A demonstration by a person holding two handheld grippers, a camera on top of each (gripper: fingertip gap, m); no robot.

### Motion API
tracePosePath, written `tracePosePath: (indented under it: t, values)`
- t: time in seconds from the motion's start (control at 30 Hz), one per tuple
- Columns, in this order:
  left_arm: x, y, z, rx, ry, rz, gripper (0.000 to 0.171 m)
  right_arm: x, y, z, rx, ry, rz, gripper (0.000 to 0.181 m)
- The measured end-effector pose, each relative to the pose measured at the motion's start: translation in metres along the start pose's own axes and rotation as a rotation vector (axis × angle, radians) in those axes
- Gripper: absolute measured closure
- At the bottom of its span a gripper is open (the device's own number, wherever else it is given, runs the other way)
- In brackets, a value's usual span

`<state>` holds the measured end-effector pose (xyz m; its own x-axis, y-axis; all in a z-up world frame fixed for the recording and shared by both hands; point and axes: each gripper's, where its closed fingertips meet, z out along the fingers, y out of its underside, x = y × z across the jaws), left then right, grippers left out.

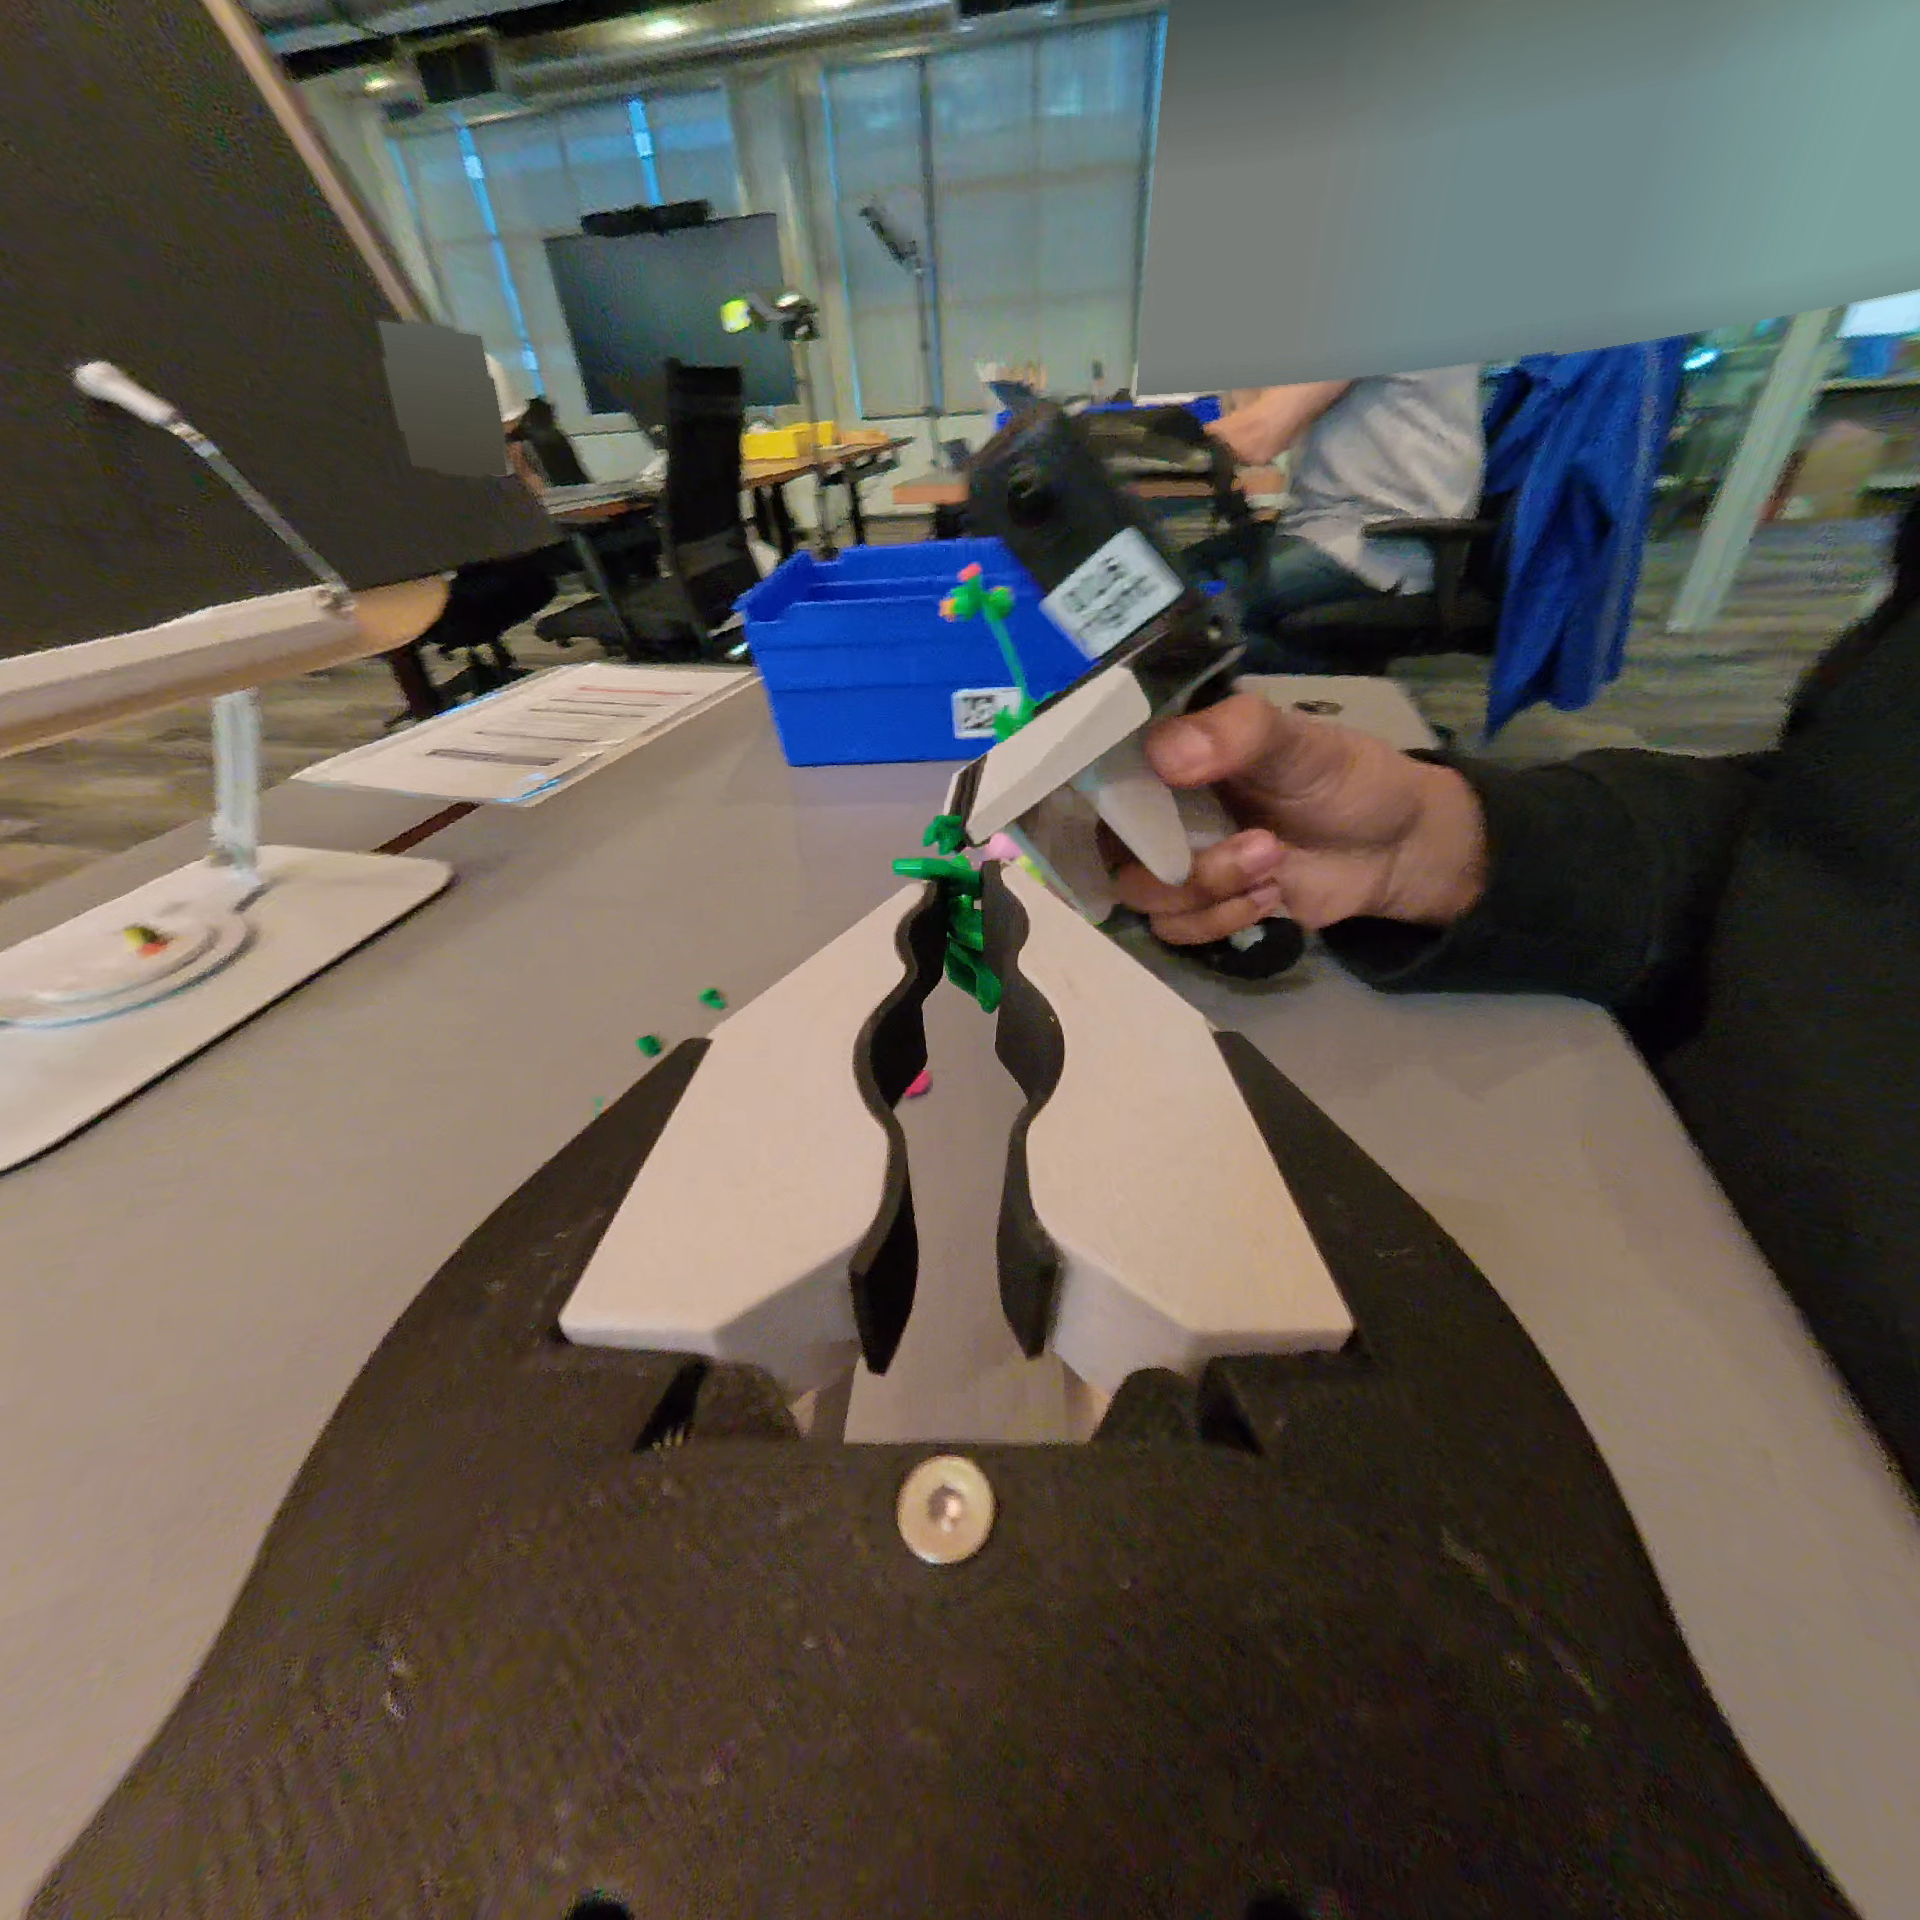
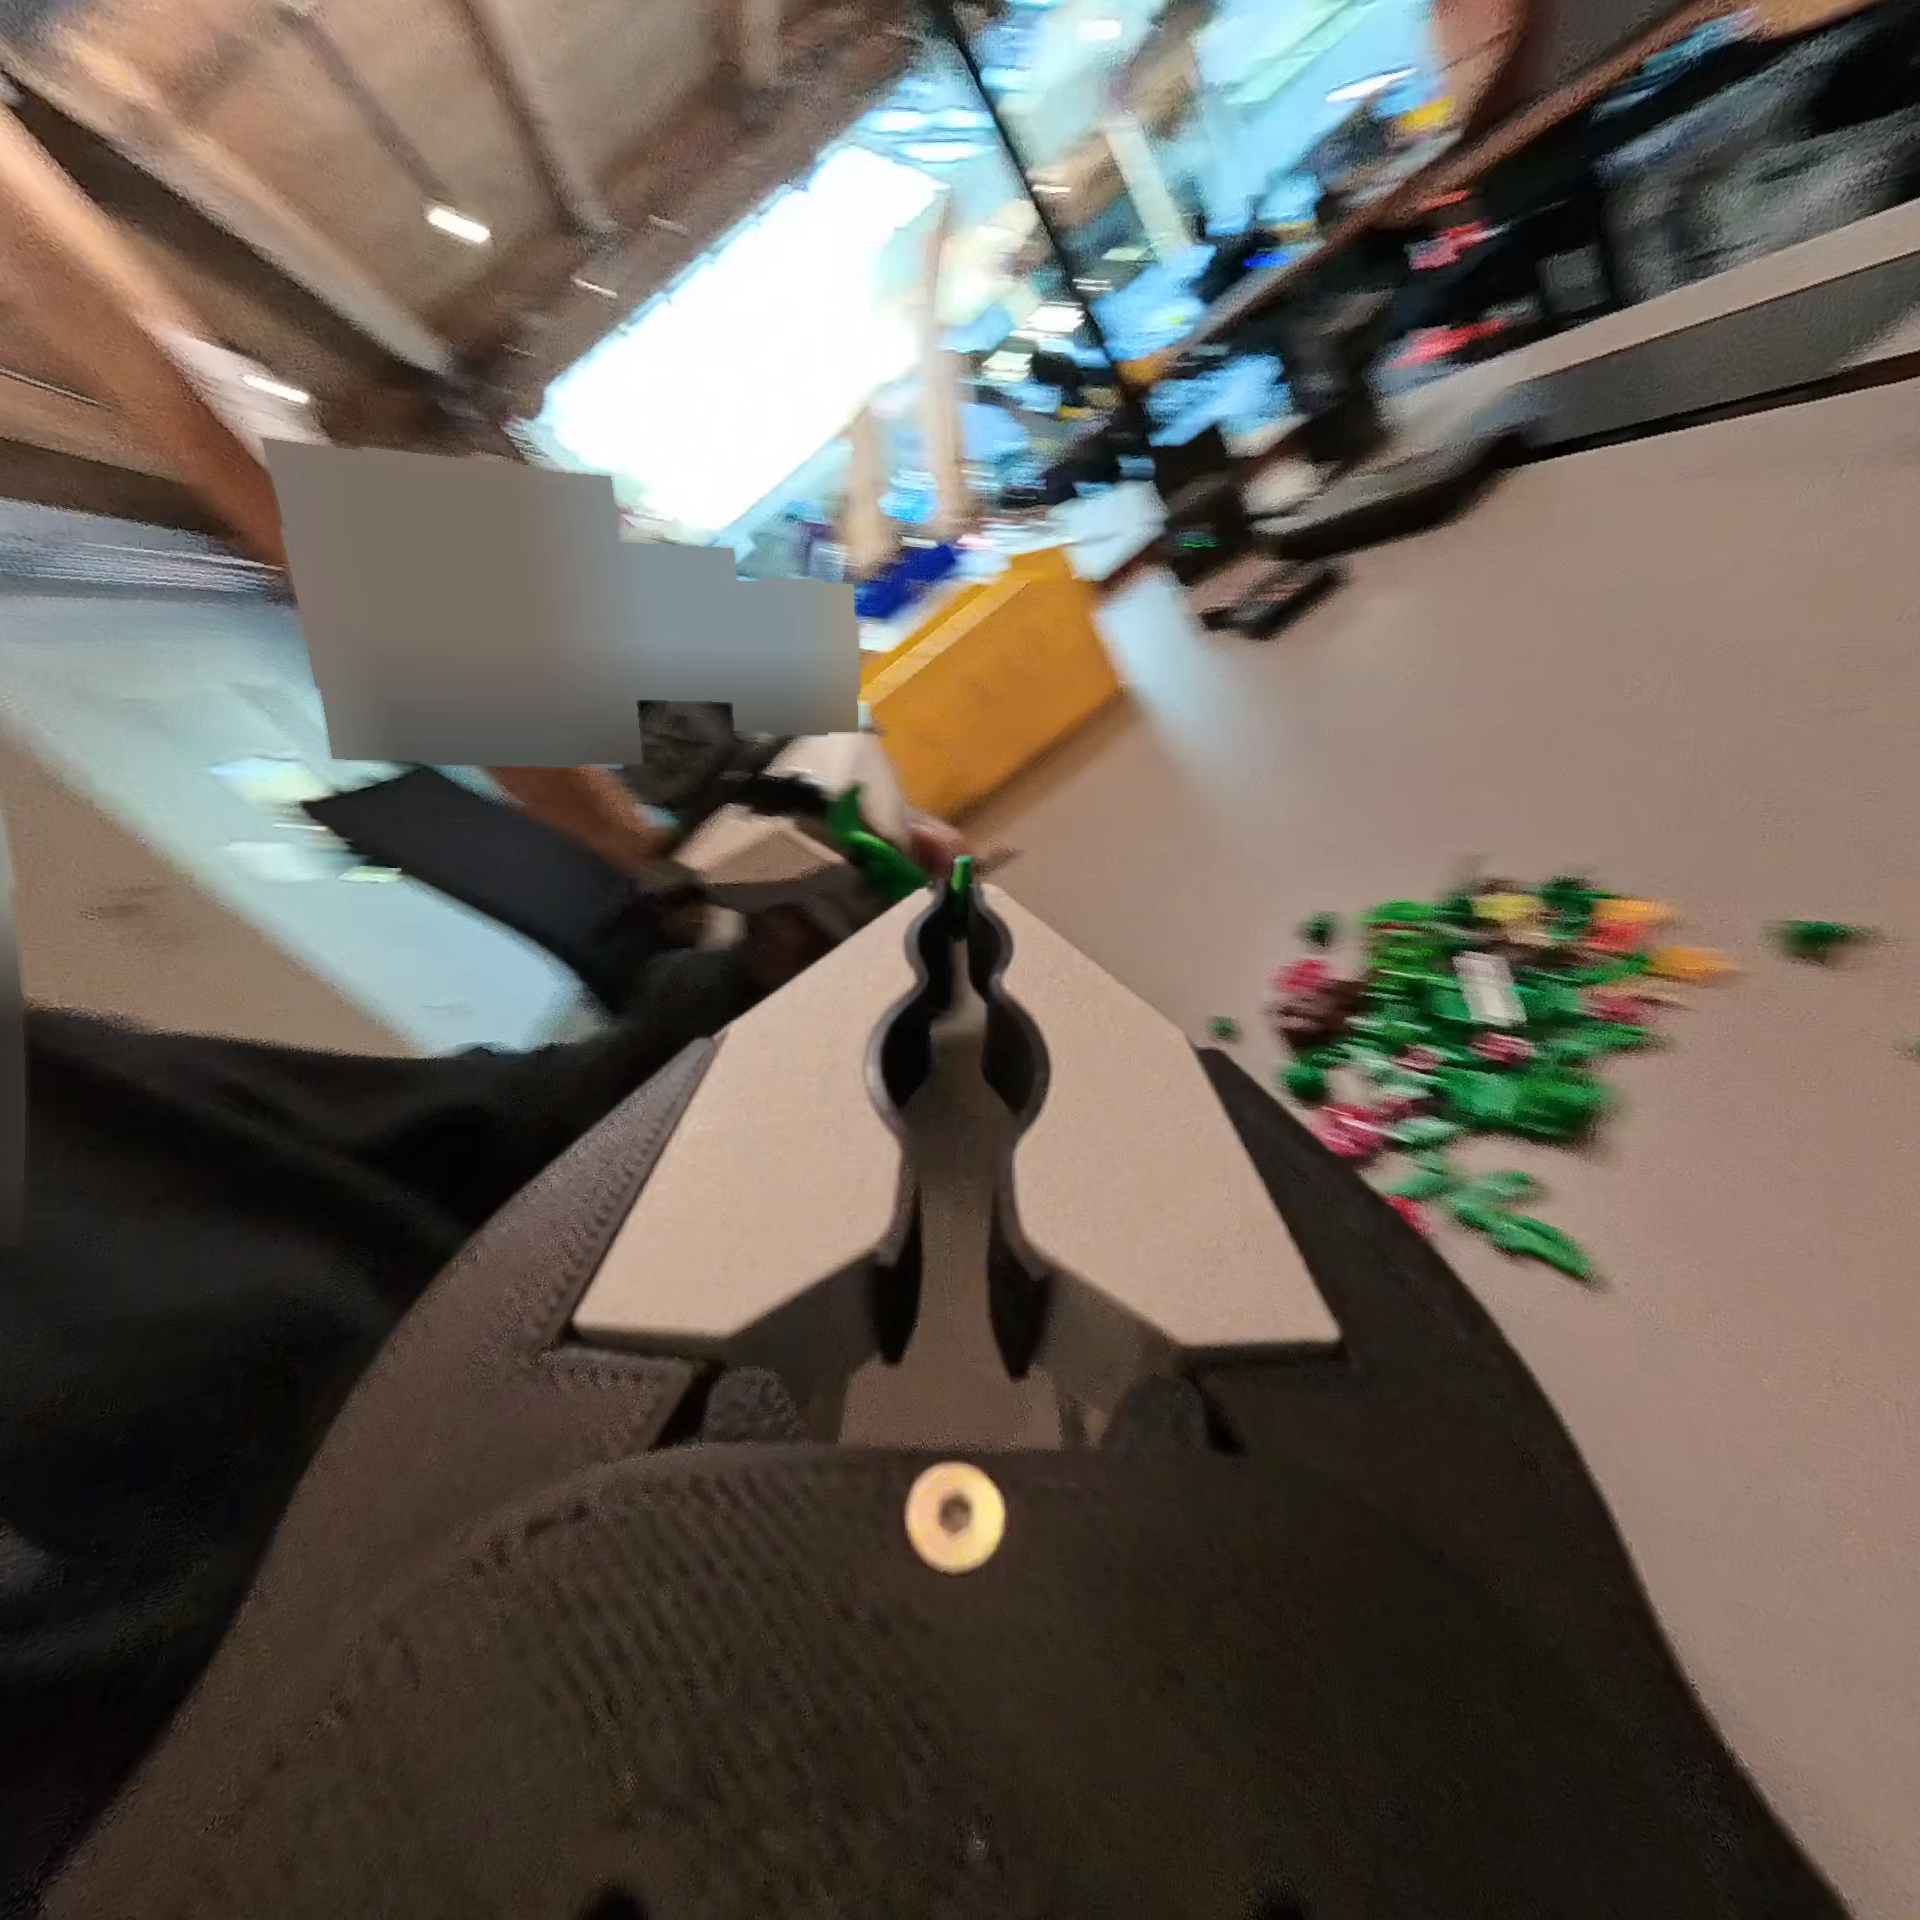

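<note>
Left gripper point(image 1: 961, 894) clamps a green leafy plastic stem point(image 1: 966, 940); right gripper point(image 2: 961, 899) pinches a small green piece point(image 2: 961, 878) above the grey table point(image 2: 1558, 727).

The left claw point(image 1: 961, 914) has matt pale-grey plastic fingers point(image 1: 769, 1153) with smooth black wavy pads, set in a rough, grainy black printed body fixed by a shiny metal washer point(image 1: 945, 1510). It pinches a glossy green plastic leafy stem point(image 1: 966, 951). The right claw point(image 2: 961, 904) shows the same matt grey plastic and ribbed black print, nipping a glossy green plastic piece point(image 2: 961, 878). The worktop point(image 1: 364, 1195) is smooth, faintly sheeny grey laminate. The blue bin point(image 1: 862, 675) is glossy plastic. A laminated paper sheet point(image 1: 530, 727) glints. The person's sleeve point(image 1: 1662, 862) is matt black cloth.
</note>
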<state>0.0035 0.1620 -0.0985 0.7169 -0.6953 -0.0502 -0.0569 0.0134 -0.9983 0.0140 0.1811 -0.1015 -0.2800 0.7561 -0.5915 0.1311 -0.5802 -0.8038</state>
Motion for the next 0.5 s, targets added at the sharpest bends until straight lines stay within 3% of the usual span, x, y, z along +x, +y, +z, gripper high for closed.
tracePosePath:
  t: [0.13, 0.2, 0.37, 0.5]
  values:
    - [-0.019, 0.018, 0.003, -0.101, -0.112, 0.015, 0.169, 0.065, 0.003, -0.021, -0.118, 0.527, -0.274, 0.181]
    - [-0.022, 0.026, 0.005, -0.136, -0.130, 0.008, 0.169, 0.087, 0.009, -0.030, -0.212, 0.697, -0.364, 0.181]
    - [-0.027, 0.039, 0.008, -0.204, -0.164, 0.011, 0.169, 0.103, 0.034, -0.024, -0.348, 0.754, -0.332, 0.179]
    - [-0.028, 0.047, 0.010, -0.250, -0.184, 0.035, 0.169, 0.097, 0.025, -0.021, -0.294, 0.734, -0.372, 0.163]
